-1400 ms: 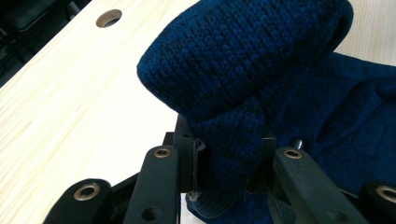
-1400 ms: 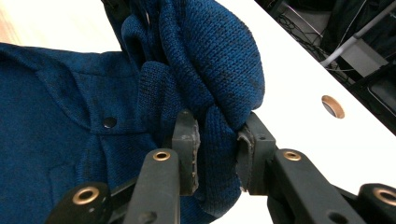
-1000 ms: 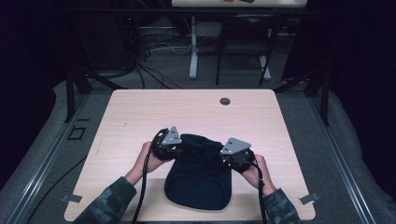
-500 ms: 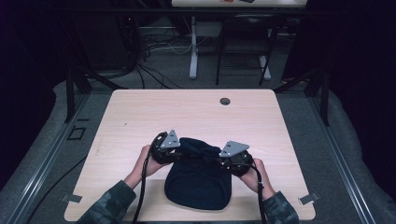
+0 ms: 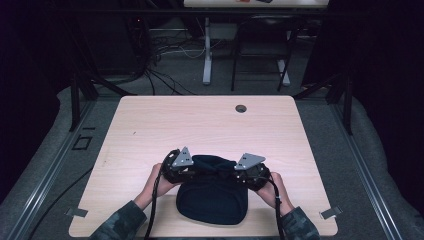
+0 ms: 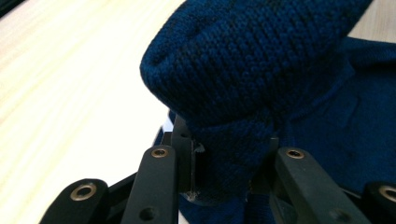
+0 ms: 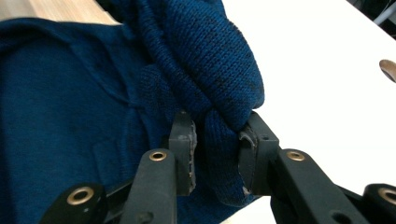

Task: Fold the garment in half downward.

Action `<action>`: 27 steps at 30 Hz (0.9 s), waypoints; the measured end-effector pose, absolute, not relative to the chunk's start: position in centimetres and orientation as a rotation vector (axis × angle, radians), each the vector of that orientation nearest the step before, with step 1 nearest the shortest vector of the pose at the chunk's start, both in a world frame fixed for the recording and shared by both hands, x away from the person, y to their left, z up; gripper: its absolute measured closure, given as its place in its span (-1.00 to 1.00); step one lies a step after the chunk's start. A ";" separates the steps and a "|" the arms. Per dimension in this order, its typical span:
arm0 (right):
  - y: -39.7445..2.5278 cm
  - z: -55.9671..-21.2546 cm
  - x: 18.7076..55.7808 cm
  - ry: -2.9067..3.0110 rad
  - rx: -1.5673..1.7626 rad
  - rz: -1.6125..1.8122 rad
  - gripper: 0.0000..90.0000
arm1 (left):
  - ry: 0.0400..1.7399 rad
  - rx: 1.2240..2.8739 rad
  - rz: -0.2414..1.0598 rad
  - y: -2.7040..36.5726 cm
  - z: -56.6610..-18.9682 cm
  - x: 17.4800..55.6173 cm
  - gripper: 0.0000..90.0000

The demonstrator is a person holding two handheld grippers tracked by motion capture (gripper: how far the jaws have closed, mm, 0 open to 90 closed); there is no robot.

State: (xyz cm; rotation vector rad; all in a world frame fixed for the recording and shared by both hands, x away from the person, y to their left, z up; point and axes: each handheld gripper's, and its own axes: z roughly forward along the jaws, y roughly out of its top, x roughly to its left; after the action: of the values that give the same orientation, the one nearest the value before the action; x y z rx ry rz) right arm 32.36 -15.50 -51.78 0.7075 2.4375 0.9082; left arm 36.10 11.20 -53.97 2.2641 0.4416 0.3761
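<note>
A dark blue knitted garment (image 5: 212, 197) lies bunched on the near middle of the light wooden table (image 5: 200, 125). My left gripper (image 5: 186, 169) holds its far left edge, and the left gripper view shows the jaws clamped on a thick fold of the knit (image 6: 233, 154). My right gripper (image 5: 244, 172) grips the far right edge; in the right gripper view a rolled fold of knit (image 7: 217, 140) sits pinched between its pads. Between the two grippers the far edge is lifted and folded toward the person.
A small round hole (image 5: 241, 108) sits near the table's far edge, also seen as a dark spot (image 7: 387, 69) in the right gripper view. Table legs and cables (image 5: 165, 75) lie on the floor beyond. Metal rails (image 5: 45, 185) flank the table.
Both grippers have drawn toward the person, carrying the garment's far edge with them and folding it over the rest. Their hold has stayed the same.
</note>
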 end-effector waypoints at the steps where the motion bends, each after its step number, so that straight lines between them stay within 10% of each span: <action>1: -15.5 -51.9 32.5 2.433 0.704 0.903 0.54 | 0.450 2.262 0.367 11.2 -54.2 36.1 0.56; 27: -17.2 -50.3 30.7 2.509 0.720 0.996 0.32 | 0.515 2.194 0.313 13.1 -55.0 35.6 0.54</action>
State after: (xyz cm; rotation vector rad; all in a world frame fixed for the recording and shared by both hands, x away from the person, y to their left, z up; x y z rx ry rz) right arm 30.69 -17.20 -50.32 0.7200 2.5089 0.9963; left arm 35.62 13.15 -55.02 2.1945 0.5150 0.3130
